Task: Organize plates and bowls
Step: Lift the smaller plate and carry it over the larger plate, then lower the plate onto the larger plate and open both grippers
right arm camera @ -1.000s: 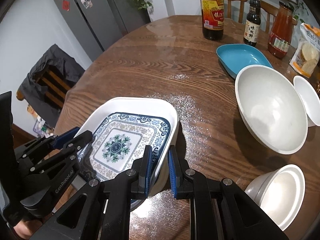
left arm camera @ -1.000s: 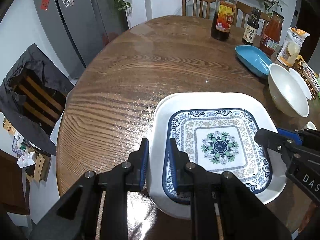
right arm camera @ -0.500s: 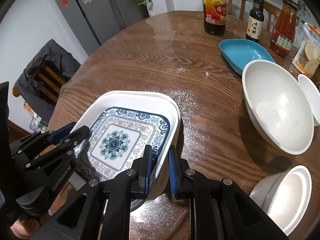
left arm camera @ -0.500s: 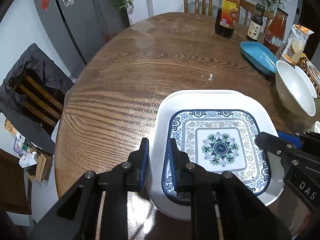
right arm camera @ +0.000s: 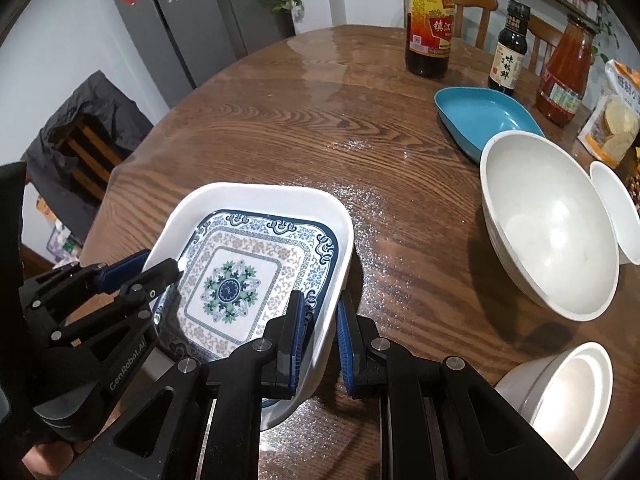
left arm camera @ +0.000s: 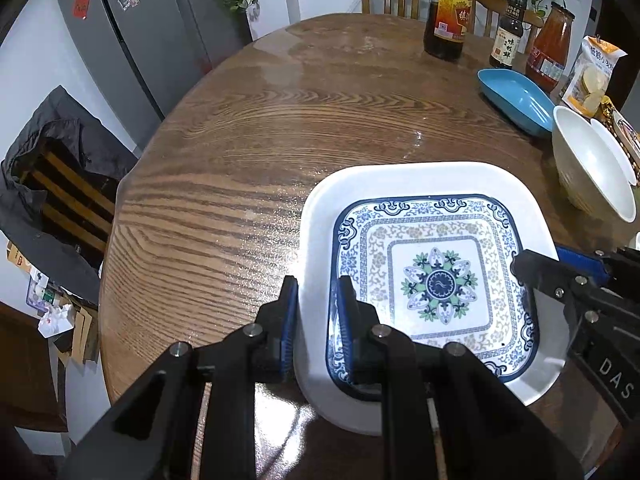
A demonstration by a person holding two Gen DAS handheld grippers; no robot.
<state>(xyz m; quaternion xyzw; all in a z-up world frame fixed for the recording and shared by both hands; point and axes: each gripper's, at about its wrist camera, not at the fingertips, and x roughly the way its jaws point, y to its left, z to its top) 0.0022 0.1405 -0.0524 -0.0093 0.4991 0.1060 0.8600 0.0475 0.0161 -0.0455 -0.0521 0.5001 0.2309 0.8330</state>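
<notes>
A white square plate (left arm camera: 420, 174) (right arm camera: 260, 190) carries a smaller blue-patterned square plate (left arm camera: 438, 280) (right arm camera: 228, 288) nested inside it, near the front of the round wooden table (left arm camera: 280, 140). My left gripper (left arm camera: 316, 320) (right arm camera: 160, 264) is shut on the white plate's left rim. On the opposite rim, my right gripper (right arm camera: 320, 320) (left arm camera: 540, 254) is shut too. The near side of the stack looks slightly raised, with a shadow on the table beside it.
A large white bowl (right arm camera: 548, 232) and a blue dish (right arm camera: 480, 116) sit to the right, with two smaller white bowls (right arm camera: 560, 392) (right arm camera: 616, 208). Sauce bottles (right arm camera: 430, 24) and a snack bag (right arm camera: 612, 120) stand at the back. A chair draped with a dark jacket (left arm camera: 60, 184) stands left.
Both grippers keep the same hold on the white plate. The stack has barely shifted.
</notes>
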